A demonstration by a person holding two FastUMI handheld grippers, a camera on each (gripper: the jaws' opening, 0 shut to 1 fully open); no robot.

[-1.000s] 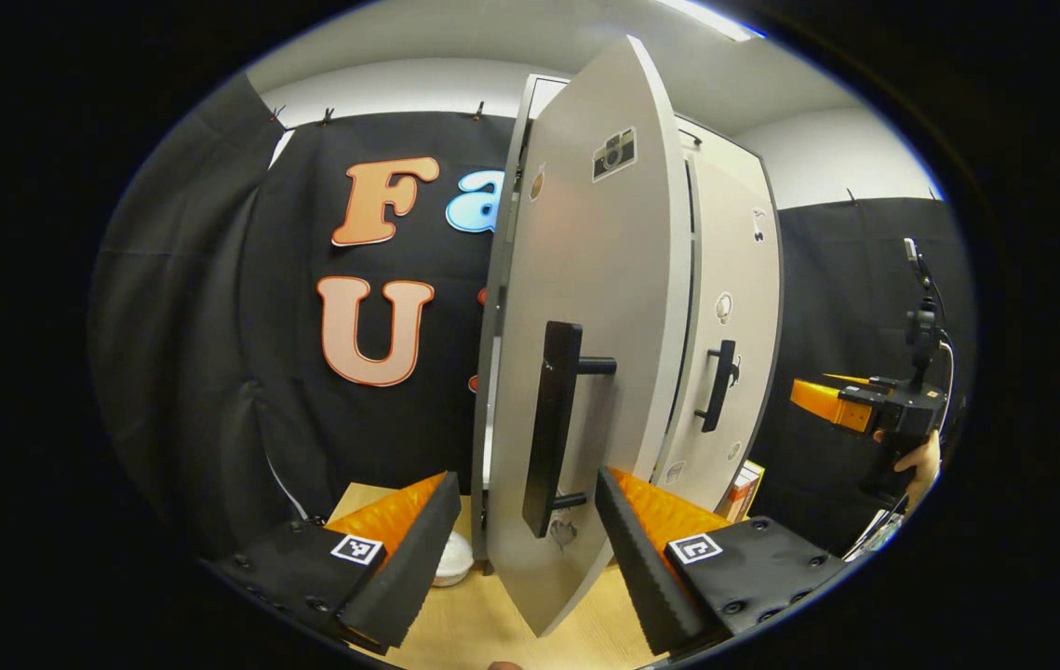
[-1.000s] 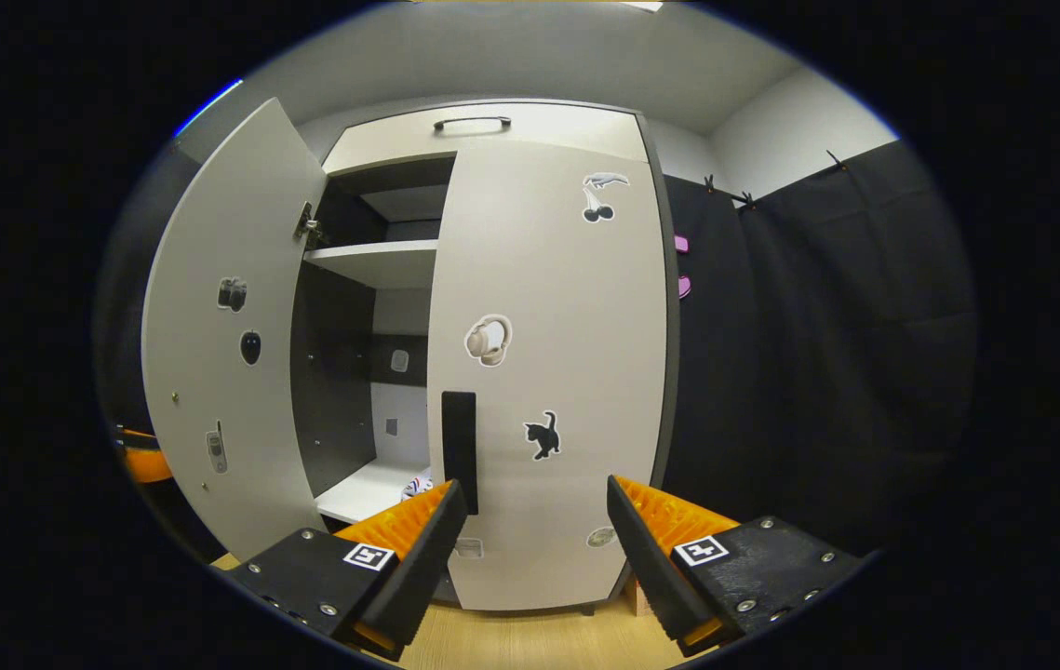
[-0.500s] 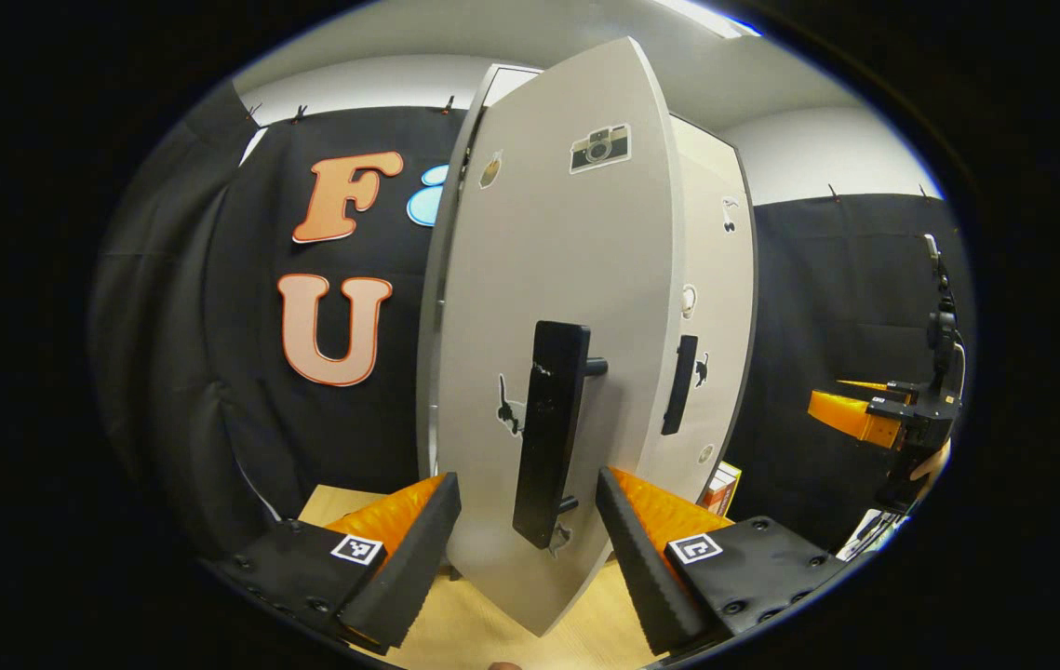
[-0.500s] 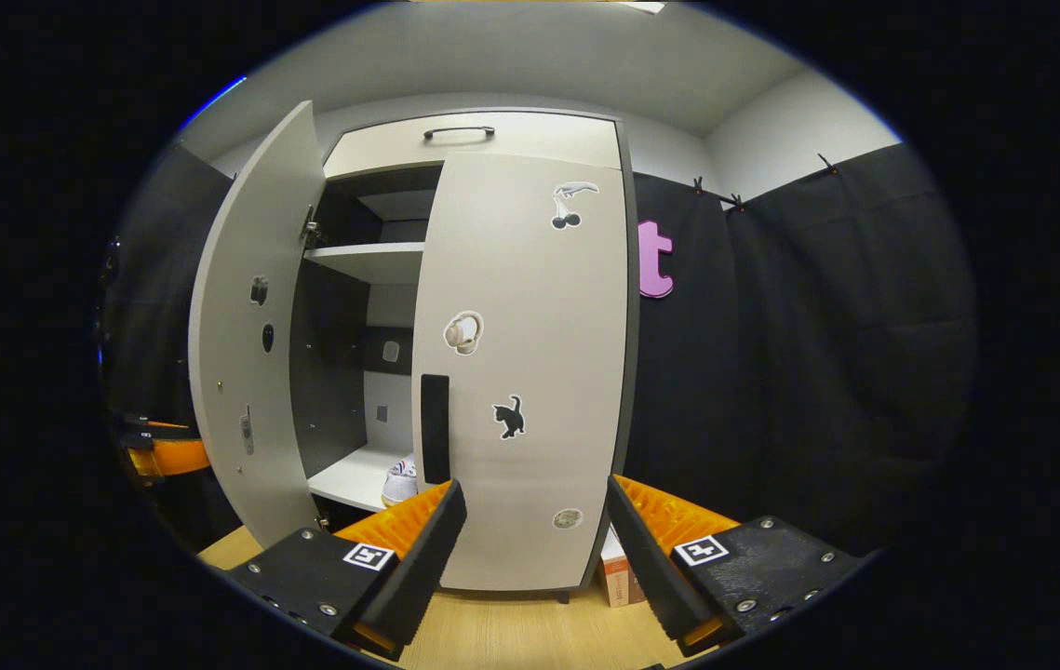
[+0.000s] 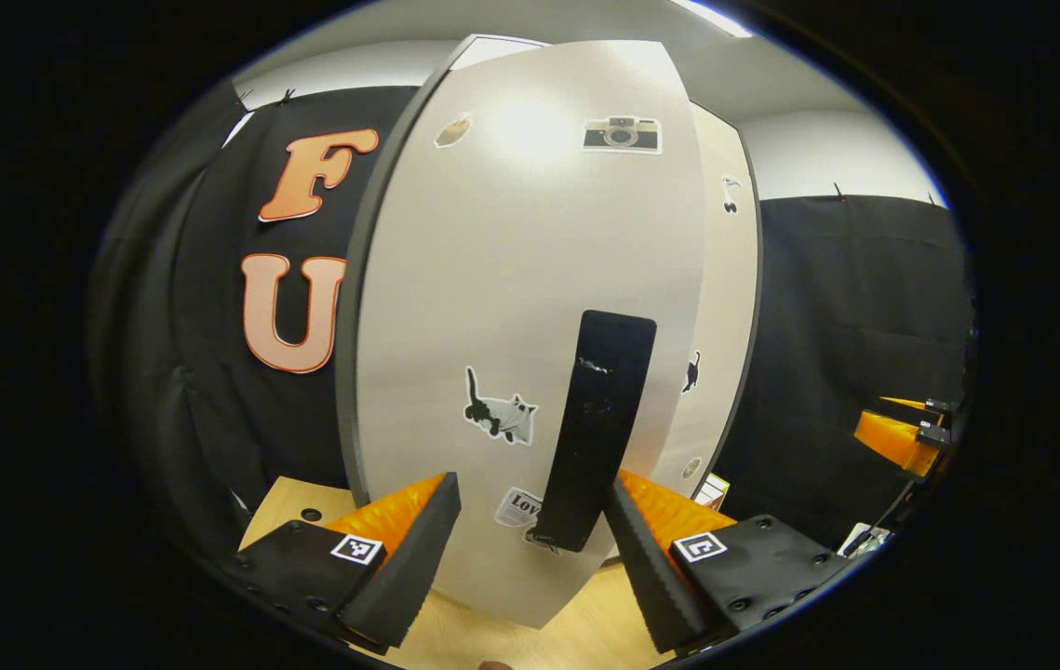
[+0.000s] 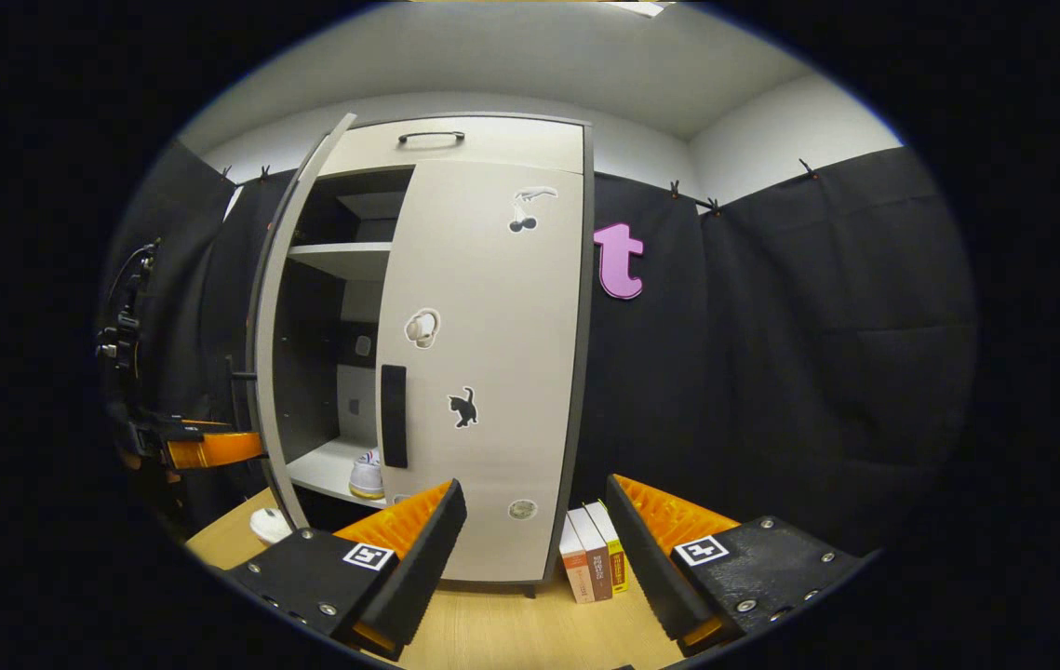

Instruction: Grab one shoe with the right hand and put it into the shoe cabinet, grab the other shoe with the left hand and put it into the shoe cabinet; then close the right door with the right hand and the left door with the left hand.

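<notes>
My right gripper view: shoe [image 6: 368, 475] on shelf behind half-open left door [image 6: 280, 326]. Left gripper [image 5: 530, 521] spread apart, handle [image 5: 597, 428] between, contact unclear.

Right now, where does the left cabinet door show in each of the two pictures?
Left gripper view: the left door spans the centre, its outer face toward the camera, its black handle between the jaws.
Right gripper view: it stands edge-on at left of centre, ajar.
Shared landmark: the black cat sticker on the right door.
</notes>
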